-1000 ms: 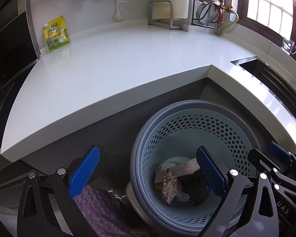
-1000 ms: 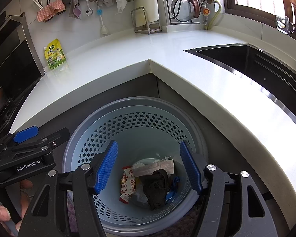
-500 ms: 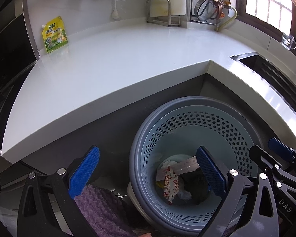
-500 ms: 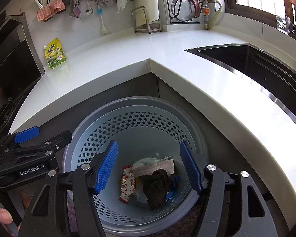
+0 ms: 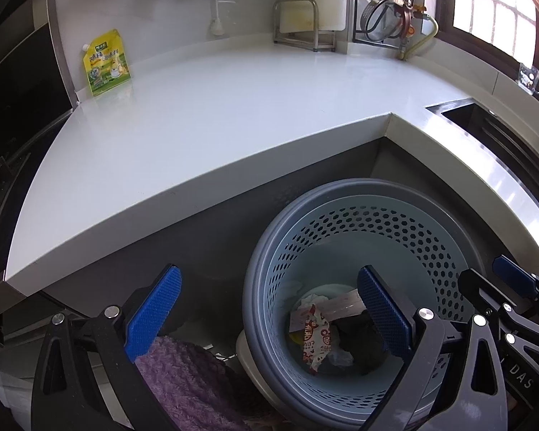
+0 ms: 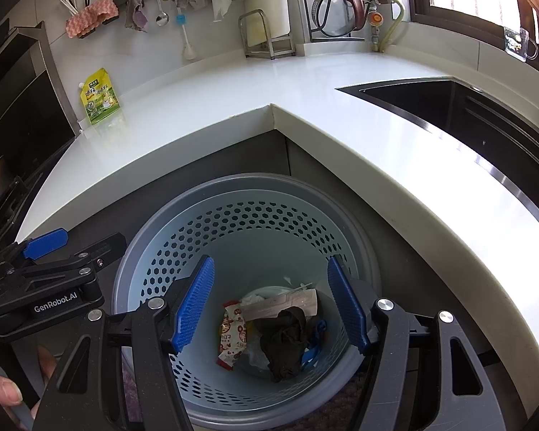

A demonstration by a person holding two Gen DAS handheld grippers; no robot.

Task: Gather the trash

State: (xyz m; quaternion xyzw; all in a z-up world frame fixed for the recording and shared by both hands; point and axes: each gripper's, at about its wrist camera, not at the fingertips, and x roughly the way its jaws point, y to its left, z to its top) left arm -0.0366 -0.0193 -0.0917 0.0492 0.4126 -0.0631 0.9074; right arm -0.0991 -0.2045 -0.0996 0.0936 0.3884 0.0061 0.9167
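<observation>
A grey-blue perforated trash basket (image 6: 255,215) stands on the floor in the corner below the white counter; it also shows in the left wrist view (image 5: 377,222). In its bottom lie a red and white snack wrapper (image 6: 231,337), a dark crumpled rag (image 6: 285,341), a paper strip (image 6: 287,300) and a blue scrap (image 6: 314,344). My right gripper (image 6: 269,301) is open and empty, above the basket mouth. My left gripper (image 5: 267,312) is open and empty, over the basket's left rim. A yellow-green pouch (image 5: 106,63) stands on the counter by the back wall, and shows in the right wrist view too (image 6: 98,97).
The white L-shaped counter (image 5: 215,125) wraps the corner, with a dark sink (image 6: 431,100) at right. A purple fuzzy mat (image 5: 183,377) lies on the floor left of the basket. Utensils, cloths and racks hang at the back wall.
The left gripper has risen and drawn back slightly, so the basket sits lower in its view. The right gripper has hardly moved. Both stay open.
</observation>
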